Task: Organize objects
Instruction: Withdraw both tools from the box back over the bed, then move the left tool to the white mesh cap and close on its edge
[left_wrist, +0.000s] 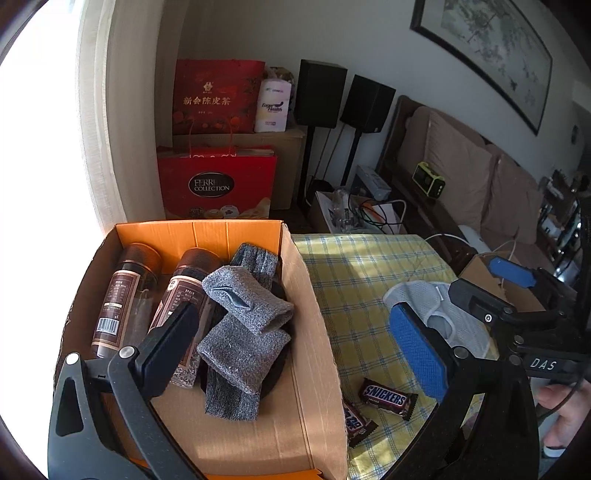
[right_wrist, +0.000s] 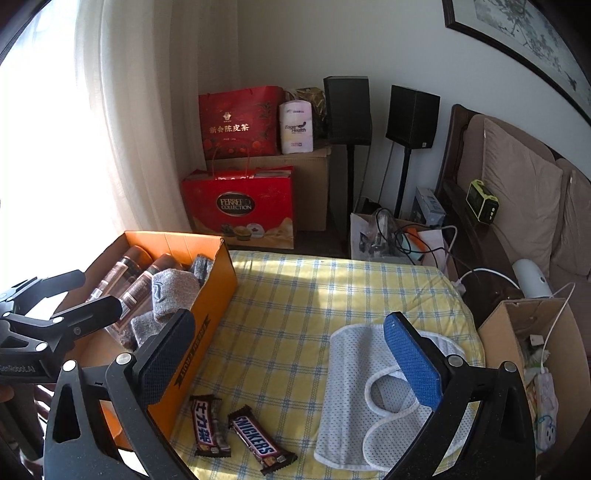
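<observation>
Both grippers, left & right, gape empty w/ socks boxed; next prob. Snickers bars beside orange box, needs low pinch.

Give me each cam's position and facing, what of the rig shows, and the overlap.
Left wrist: on the left gripper, angled down into the orange cardboard box holding grey socks; own open fingers, the right gripper and a hand show.
Right wrist: on the right gripper, angled down at the yellow checked cloth, white mesh garment, Snickers bars; left gripper shows.
Shared: box, cloth, bars, garment.
</observation>
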